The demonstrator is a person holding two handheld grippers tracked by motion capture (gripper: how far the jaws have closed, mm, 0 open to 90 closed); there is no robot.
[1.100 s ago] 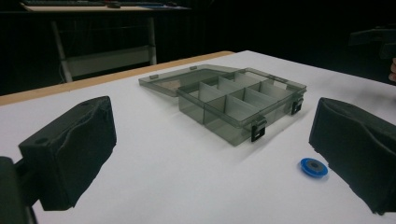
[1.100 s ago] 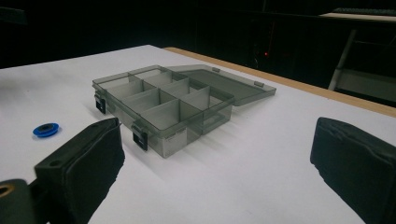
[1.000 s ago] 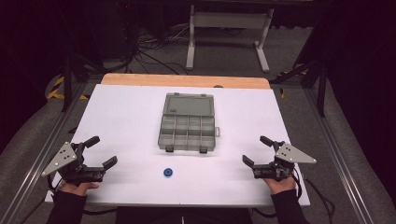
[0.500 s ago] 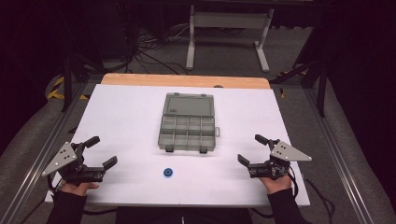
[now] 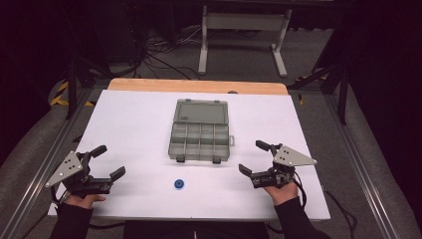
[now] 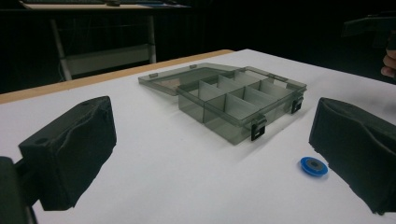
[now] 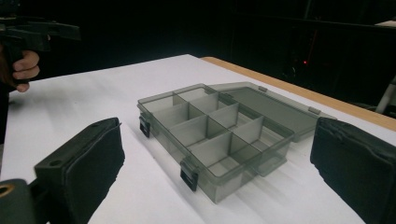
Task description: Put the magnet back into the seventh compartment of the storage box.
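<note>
The right gripper (image 5: 259,163) has been shifted inward toward the open translucent grey compartment box (image 5: 200,140) at 12 o'clock; the small blue disc (image 5: 179,184) lies untouched. Both it and the left gripper (image 5: 106,162) are spread apart, 0 items held.

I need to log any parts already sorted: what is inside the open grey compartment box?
Nothing: the box lies open and each compartment in view shows a bare floor. The blue disc lies outside on the table.
</note>
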